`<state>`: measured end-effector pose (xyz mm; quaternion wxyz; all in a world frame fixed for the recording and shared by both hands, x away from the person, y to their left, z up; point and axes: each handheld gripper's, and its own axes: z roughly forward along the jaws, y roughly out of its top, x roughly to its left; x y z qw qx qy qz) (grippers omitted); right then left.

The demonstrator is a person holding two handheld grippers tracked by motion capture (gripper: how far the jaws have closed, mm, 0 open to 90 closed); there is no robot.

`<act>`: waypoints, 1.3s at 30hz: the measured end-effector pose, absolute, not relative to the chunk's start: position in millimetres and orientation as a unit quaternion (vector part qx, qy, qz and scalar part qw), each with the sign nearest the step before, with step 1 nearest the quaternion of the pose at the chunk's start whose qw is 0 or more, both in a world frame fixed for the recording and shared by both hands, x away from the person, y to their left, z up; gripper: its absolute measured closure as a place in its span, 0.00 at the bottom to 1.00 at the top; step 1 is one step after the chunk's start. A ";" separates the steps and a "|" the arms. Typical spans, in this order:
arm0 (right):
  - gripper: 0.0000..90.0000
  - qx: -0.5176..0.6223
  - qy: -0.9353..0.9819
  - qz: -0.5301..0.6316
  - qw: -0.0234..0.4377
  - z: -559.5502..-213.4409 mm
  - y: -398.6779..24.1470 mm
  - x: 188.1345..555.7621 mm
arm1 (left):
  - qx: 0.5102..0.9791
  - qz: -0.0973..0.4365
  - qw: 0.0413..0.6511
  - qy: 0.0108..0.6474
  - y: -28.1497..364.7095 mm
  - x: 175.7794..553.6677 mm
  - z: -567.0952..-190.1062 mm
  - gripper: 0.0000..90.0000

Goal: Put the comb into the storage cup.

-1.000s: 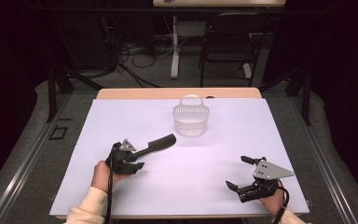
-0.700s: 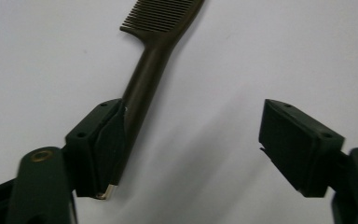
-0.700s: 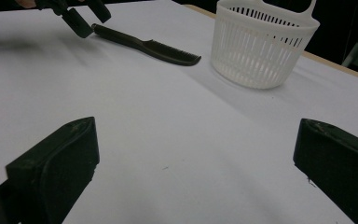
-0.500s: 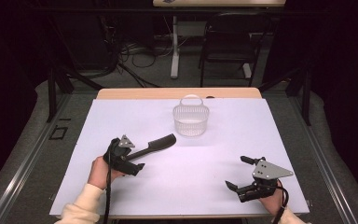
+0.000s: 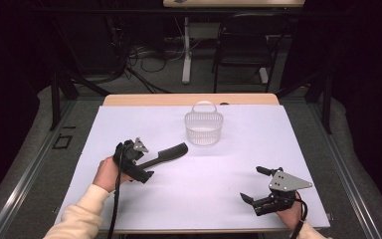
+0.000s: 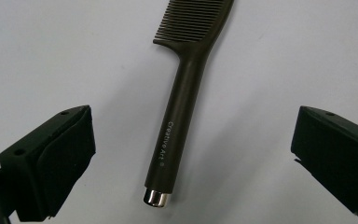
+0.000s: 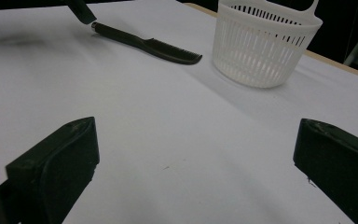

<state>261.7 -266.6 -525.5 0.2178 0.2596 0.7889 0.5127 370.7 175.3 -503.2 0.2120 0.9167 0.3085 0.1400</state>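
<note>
We note the comb (image 6: 177,112) as dark brown-black throughout, with small white lettering printed along the handle and a shiny silver cap at the handle end. The basket (image 5: 203,128) is white, its wall patterned with narrow vertical slots. The tabletop (image 5: 204,199) carries a plain pale lavender-white cover; its far edge shows a light wood tone. The left tool (image 5: 138,159) and right tool (image 5: 256,185) are black, each with a grey plate on top. The sleeve (image 5: 82,214) is cream.

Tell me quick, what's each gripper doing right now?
Left gripper: open, jaws just opened, the comb lies loose on the table between them.
Right gripper: open, holding nothing.
</note>
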 end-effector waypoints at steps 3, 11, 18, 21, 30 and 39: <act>0.00 0.259 0.789 0.513 0.217 -525.6 -266.5 261.8 | 0.921 0.140 0.201 0.303 172.6 374.2 -501.9 0.00; 0.00 0.259 0.789 0.514 0.217 -525.5 -266.4 261.7 | 0.934 0.141 0.167 0.283 166.1 382.7 -498.0 0.00; 0.00 0.259 0.789 0.514 0.215 -525.6 -266.3 261.7 | 0.942 0.138 0.135 0.275 160.8 392.0 -497.6 0.00; 0.00 0.259 0.789 0.514 0.214 -525.6 -266.1 261.7 | 0.945 0.138 0.126 0.268 158.0 395.6 -497.0 0.04; 0.00 0.259 0.790 0.512 0.215 -526.0 -266.2 262.3 | 0.955 0.126 0.104 0.249 147.6 403.6 -500.4 0.28; 0.00 0.258 0.791 0.512 0.215 -525.9 -266.1 262.2 | 0.961 0.108 0.088 0.240 136.4 410.3 -505.6 0.50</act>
